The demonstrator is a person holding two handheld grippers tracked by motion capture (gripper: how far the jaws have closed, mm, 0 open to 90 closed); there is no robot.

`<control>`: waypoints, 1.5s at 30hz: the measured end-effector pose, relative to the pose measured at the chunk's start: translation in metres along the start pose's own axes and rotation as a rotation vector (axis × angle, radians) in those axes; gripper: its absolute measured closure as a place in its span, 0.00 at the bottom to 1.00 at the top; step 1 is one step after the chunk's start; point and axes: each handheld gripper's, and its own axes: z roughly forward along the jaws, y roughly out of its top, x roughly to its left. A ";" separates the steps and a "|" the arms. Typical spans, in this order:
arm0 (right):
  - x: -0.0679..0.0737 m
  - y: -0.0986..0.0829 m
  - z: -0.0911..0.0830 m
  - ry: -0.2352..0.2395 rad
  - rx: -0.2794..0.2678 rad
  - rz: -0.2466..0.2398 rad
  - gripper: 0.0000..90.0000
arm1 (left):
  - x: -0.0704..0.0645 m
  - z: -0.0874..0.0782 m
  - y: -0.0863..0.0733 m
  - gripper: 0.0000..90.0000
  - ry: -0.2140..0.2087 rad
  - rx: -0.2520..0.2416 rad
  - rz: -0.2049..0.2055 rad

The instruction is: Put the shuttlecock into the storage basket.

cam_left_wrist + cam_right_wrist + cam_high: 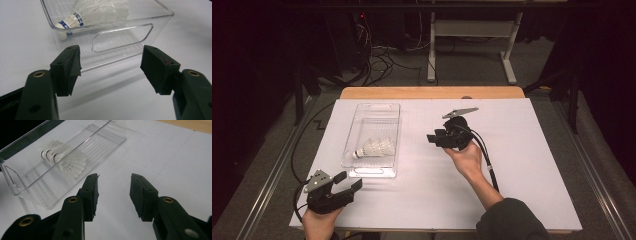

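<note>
Working over a white table sheet (512, 170), largest item first: clear plastic bin (374, 172) lying lengthwise at left-centre, probably so both hands can reach in. Shuttlecocks (373, 148) resting nested inside it, toward the near end, corks pointing left. Left gripper (346, 184) hovering just short of the bin's near handle wall, jaws spread wide, holding nothing. Right gripper (432, 137) hanging beside the bin, pointing at it, jaws apart, likewise empty.

White table sheet (522, 165) – wooden edge (432, 92) behind – cables (382, 60) (floor), desk frame (472, 30)
</note>
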 end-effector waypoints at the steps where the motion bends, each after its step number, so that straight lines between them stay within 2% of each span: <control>1: -0.001 -0.001 -0.001 -0.001 -0.002 -0.003 0.65 | 0.000 0.000 0.000 0.37 -0.001 -0.001 -0.001; 45: -0.033 -0.031 -0.036 -0.055 -0.035 0.060 0.64 | 0.000 -0.001 0.000 0.37 -0.004 -0.004 -0.009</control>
